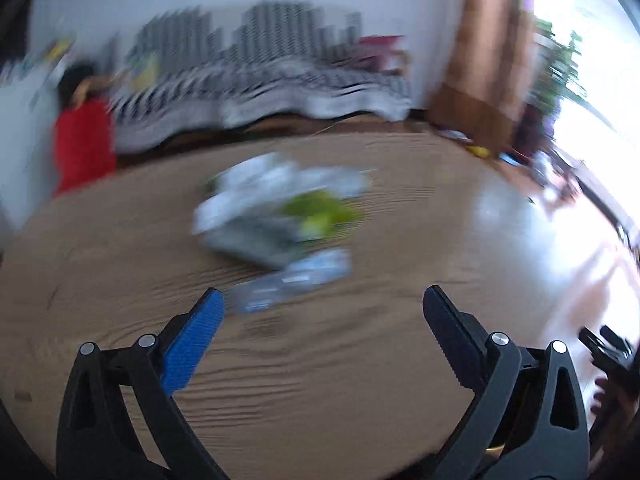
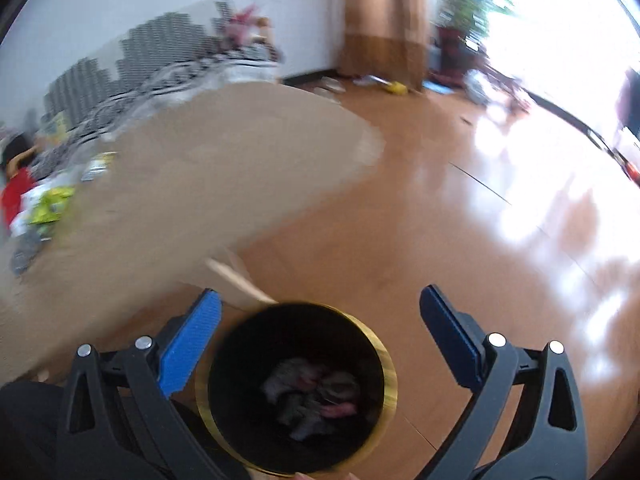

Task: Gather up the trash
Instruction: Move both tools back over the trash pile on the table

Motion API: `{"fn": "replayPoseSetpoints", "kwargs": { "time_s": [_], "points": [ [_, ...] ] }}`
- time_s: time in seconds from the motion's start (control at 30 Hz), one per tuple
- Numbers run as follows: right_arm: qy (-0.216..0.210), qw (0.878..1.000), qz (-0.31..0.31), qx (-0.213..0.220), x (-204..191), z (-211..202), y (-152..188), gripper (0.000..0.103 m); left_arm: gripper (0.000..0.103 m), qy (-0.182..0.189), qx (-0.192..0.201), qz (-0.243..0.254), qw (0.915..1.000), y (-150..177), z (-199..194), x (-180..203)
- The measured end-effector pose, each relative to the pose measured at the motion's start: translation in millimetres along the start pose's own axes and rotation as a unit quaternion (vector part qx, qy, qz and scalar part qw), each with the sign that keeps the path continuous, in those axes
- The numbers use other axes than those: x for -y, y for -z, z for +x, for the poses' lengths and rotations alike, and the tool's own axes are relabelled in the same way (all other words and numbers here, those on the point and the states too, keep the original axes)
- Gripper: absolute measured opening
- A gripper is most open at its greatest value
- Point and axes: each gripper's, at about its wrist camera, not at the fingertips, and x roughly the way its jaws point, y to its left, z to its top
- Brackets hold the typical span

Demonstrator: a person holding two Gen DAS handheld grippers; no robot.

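A blurred heap of trash lies on the round wooden table: white and grey wrappers, a green-yellow packet and a clear plastic bottle with a blue label nearest me. My left gripper hangs open above the table just short of the bottle, with nothing between its fingers. My right gripper is open over a black bin with a gold rim on the floor; crumpled grey and pink trash lies inside it. The same heap shows at the far left of the right wrist view.
A person in a red top sits beyond the table by a black-and-white patterned sofa. A brown curtain hangs at a bright window. Shiny wood floor spreads right of the table, with small litter near the curtain.
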Motion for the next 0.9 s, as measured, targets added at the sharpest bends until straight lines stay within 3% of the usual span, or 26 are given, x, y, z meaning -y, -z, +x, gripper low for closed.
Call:
{"fn": "replayPoseSetpoints", "kwargs": {
  "time_s": [0.13, 0.23, 0.3, 0.37, 0.47, 0.57, 0.73, 0.9],
  "points": [
    [-0.082, 0.994, -0.041, 0.055, -81.6, -10.3, -41.4, 0.096, 0.097, -0.033, -0.006, -0.076, 0.9966, -22.7, 27.3, -70.1],
    [-0.15, 0.984, -0.053, 0.081, -135.2, -10.1, -64.9, 0.096, 0.097, -0.04, -0.004, -0.113, 0.9928, -33.0, 53.1, -93.4],
    [-0.172, 0.979, -0.072, 0.08, -172.1, -2.6, -76.3, 0.096, 0.097, -0.026, -0.009, -0.086, 0.9959, -35.1, 67.5, -90.2],
    [-0.178, 0.976, -0.107, 0.062, -204.5, 7.7, -88.3, 0.096, 0.097, -0.037, -0.01, -0.042, 0.9984, -38.2, 78.7, -89.5],
    [-0.24, 0.96, -0.136, 0.048, -252.2, 23.8, -105.6, 0.096, 0.097, -0.065, -0.01, 0.0, 0.9978, -43.7, 93.5, -95.0],
    [-0.255, 0.952, -0.164, 0.033, -289.3, 44.6, -108.5, 0.096, 0.097, -0.06, -0.011, 0.032, 0.9976, -48.4, 100.1, -98.9],
    [-0.287, 0.941, -0.179, -0.011, -321.2, 65.7, -89.8, 0.085, 0.097, -0.06, -0.019, 0.029, 0.9976, -59.6, 117.9, -119.7],
    [-0.294, 0.933, -0.202, -0.034, -349.8, 79.2, -82.1, 0.072, 0.096, -0.023, -0.025, 0.033, 0.9989, -63.3, 128.9, -120.7]
  ]
}}
